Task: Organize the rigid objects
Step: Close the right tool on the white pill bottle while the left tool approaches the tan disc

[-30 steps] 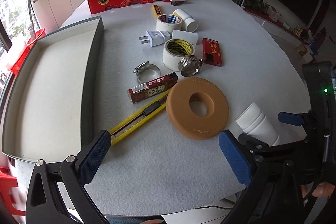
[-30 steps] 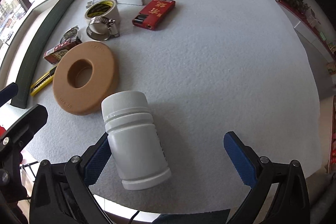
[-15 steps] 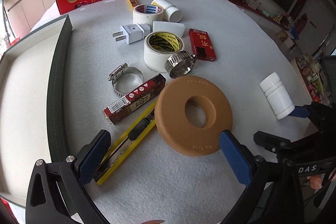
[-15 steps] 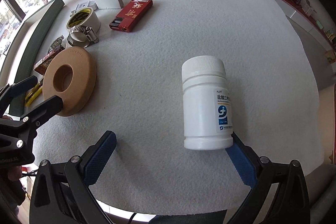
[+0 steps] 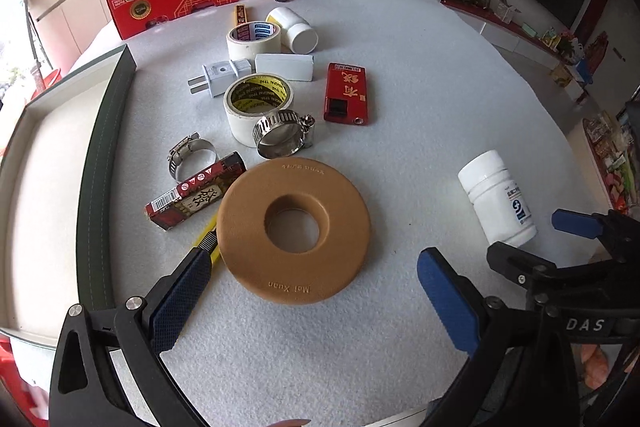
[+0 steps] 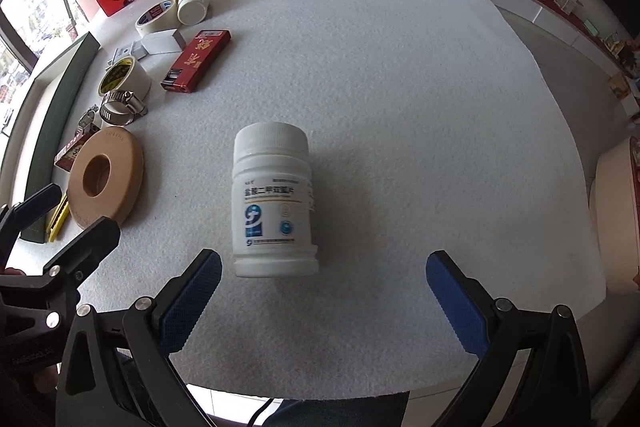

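**Two hand-held grippers over a cluttered desk**

We see the right hand-held gripper [image 6: 323, 301] released, its blue pads spread wide and apart from the white pill bottle [image 6: 274, 201], which lies on its side on the grey desk [image 6: 400, 87], cap pointing away, just ahead of the pads. The left hand-held gripper [image 5: 316, 301] is likewise released (nothing between its pads), hovering near the tan ring [image 5: 294, 229]. Beyond the ring lie a hose clamp [image 5: 282, 133], a tape roll [image 5: 256, 99] and a red lighter [image 5: 346, 93]. A dark-edged tray [image 5: 104, 163] borders the desk's left side.
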Action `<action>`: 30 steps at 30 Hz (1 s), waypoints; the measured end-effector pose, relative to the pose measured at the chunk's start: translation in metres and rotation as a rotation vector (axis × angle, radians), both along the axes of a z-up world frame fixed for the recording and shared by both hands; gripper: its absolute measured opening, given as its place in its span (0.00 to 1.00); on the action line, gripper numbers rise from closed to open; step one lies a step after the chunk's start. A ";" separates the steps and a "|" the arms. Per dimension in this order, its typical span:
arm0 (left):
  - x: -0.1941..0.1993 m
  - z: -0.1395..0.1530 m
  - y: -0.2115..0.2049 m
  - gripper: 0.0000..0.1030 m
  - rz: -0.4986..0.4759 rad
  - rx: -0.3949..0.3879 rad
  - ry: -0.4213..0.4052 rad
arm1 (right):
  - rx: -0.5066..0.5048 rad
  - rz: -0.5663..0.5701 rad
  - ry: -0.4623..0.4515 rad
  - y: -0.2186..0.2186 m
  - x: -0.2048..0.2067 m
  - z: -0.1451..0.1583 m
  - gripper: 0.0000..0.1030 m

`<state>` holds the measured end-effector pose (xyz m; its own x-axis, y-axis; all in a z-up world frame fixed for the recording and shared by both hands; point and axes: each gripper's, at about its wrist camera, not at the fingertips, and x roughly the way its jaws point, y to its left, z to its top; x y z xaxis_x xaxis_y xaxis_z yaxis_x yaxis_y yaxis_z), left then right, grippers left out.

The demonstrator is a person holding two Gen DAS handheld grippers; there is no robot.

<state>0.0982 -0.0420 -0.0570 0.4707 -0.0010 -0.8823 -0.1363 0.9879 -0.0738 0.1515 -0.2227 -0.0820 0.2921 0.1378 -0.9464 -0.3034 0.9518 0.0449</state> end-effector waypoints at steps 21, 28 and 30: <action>0.034 -0.019 0.001 1.00 0.156 0.146 0.066 | -0.027 0.085 0.019 0.022 0.030 -0.017 1.00; 0.034 -0.019 0.000 1.00 0.172 0.147 0.071 | -0.015 0.087 -0.013 0.031 0.031 -0.020 1.00; 0.034 -0.020 0.000 1.00 0.185 0.151 0.066 | -0.010 0.085 -0.027 0.021 0.024 -0.018 1.00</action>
